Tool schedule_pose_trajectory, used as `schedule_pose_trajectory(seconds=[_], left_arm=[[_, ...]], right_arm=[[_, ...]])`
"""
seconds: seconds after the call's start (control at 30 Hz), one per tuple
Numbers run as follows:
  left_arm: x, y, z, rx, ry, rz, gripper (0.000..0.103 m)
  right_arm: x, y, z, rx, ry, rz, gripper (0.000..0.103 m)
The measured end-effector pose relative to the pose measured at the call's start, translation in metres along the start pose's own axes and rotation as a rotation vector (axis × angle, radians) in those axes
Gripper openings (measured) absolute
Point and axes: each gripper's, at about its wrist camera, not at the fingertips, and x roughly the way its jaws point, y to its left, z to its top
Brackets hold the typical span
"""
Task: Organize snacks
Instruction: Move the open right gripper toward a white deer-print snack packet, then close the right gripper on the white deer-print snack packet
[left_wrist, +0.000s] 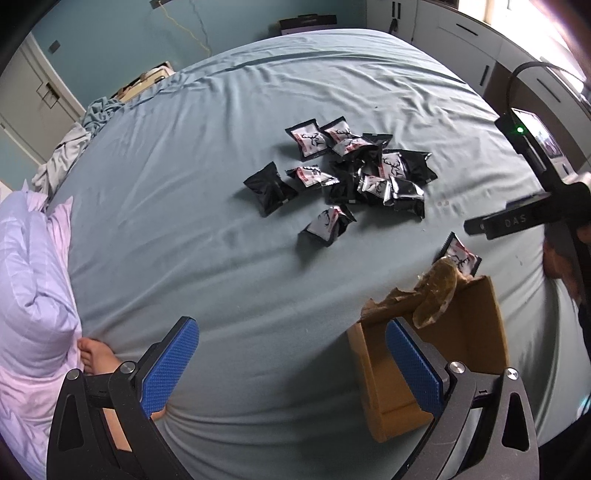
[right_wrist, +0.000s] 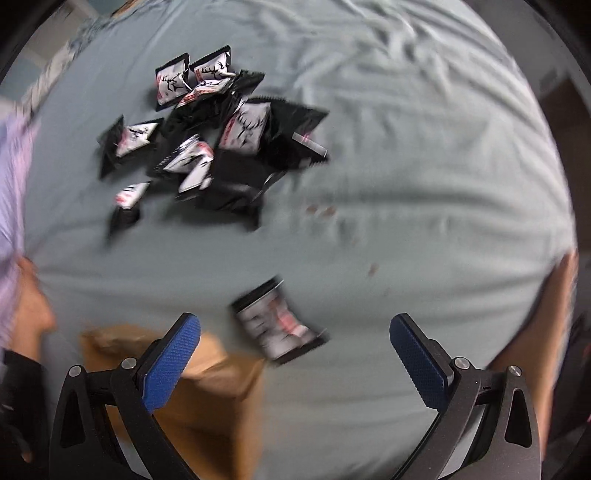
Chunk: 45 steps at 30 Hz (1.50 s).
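Observation:
Several black-and-white snack packets with a deer print lie in a pile (left_wrist: 351, 173) on the grey-blue bed sheet; the pile also shows in the right wrist view (right_wrist: 218, 136). One packet (left_wrist: 460, 256) lies apart beside an open brown cardboard box (left_wrist: 472, 332). In the right wrist view this single packet (right_wrist: 280, 321) is blurred, just ahead of my open, empty right gripper (right_wrist: 295, 332), with the box (right_wrist: 214, 384) at lower left. My left gripper (left_wrist: 291, 332) is open and empty, its right finger in front of the box.
A lilac pillow (left_wrist: 33, 280) and a bare foot (left_wrist: 98, 354) are at the left. The right gripper's body (left_wrist: 524, 210) shows at the right edge. White cabinets (left_wrist: 465, 33) stand beyond the bed (left_wrist: 221, 258). The right wrist view is motion-blurred.

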Motion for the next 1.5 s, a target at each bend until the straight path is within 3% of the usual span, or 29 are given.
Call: schedule_pose_trajectory(seconds=[0.17, 0.3, 0.47, 0.73, 0.77, 0.87, 1.0, 1.07, 1.5], left_arm=[[0.008, 0.002, 0.003, -0.008, 0.016, -0.021, 0.103], [0.018, 0.003, 0.005, -0.02, 0.043, -0.03, 0.103], [0.026, 0.0, 0.003, -0.022, 0.077, -0.031, 0.103], [0.023, 0.001, 0.003, -0.023, 0.07, -0.035, 0.103], [0.023, 0.002, 0.003, -0.025, 0.069, -0.035, 0.103], [0.025, 0.004, 0.003, -0.031, 0.075, -0.036, 0.103], [0.028, 0.005, 0.002, -0.033, 0.088, -0.031, 0.103], [0.027, 0.005, 0.001, -0.027, 0.085, -0.027, 0.103], [0.032, 0.01, 0.007, -0.026, 0.062, 0.001, 0.103]], right_arm=[[0.02, -0.012, 0.007, 0.075, 0.038, 0.061, 0.103], [0.044, -0.002, 0.011, 0.046, 0.133, -0.009, 0.101], [0.076, 0.004, 0.01, 0.051, 0.222, 0.0, 0.1], [0.113, 0.004, 0.0, 0.028, 0.292, -0.016, 0.067], [0.115, 0.004, 0.0, 0.021, 0.296, -0.014, 0.058], [0.115, 0.003, 0.0, 0.02, 0.293, -0.009, 0.027], [0.112, -0.005, 0.005, 0.045, 0.253, -0.015, 0.015], [0.109, -0.009, 0.007, 0.041, 0.226, -0.035, 0.004], [0.074, -0.047, 0.031, 0.125, 0.068, -0.016, 0.003]])
